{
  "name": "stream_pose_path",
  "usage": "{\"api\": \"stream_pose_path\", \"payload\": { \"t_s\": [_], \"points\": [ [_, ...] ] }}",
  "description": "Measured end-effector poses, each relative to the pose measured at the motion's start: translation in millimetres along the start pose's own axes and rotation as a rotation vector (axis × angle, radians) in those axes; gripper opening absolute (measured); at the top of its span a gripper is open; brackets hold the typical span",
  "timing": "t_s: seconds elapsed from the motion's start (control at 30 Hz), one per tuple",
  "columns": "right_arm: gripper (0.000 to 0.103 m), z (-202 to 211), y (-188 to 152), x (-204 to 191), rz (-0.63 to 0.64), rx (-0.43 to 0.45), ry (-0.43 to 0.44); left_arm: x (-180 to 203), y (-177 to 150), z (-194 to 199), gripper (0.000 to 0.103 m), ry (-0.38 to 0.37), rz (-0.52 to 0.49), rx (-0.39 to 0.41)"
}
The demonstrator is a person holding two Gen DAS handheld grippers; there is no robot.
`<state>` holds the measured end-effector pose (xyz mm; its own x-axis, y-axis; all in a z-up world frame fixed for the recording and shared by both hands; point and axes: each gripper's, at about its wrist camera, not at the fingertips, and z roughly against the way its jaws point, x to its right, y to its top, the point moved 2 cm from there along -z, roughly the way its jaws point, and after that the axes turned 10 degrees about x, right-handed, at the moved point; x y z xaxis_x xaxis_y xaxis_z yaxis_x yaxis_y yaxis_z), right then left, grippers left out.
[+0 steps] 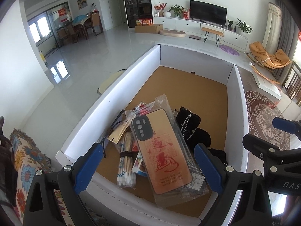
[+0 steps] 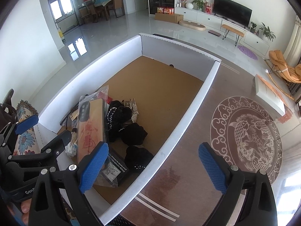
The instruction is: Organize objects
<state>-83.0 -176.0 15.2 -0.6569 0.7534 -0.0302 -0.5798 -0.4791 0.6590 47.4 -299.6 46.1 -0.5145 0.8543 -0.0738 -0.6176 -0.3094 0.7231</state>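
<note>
A white cardboard box point(image 1: 116, 86) with a brown floor stands on the table; it also shows in the right wrist view point(image 2: 190, 109). Inside lie an orange phone case in a clear bag point(image 1: 163, 156), a bundle of cotton swabs point(image 1: 126, 162), a cream tube point(image 1: 120, 128) and black fabric pieces point(image 1: 190, 126). The phone case point(image 2: 90, 128) and black fabric point(image 2: 131, 131) also show from the right. My left gripper point(image 1: 148, 167) is open and empty above the phone case. My right gripper point(image 2: 152, 167) is open and empty over the box's right wall.
A brown table top with a round fish design point(image 2: 246, 137) lies right of the box. A white flat box point(image 2: 269, 96) sits at the table's far right. A floral cushion point(image 1: 24, 162) lies left of the box. The living room floor is beyond.
</note>
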Motion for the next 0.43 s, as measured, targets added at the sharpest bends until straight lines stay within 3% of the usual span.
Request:
{"api": "stream_pose_path", "payload": {
  "t_s": [0.43],
  "points": [
    [0.097, 1.6, -0.6, -0.2, 0.009, 0.0, -0.005, -3.8, -2.8, -0.9, 0.099, 0.02, 0.0, 0.0]
  ]
}}
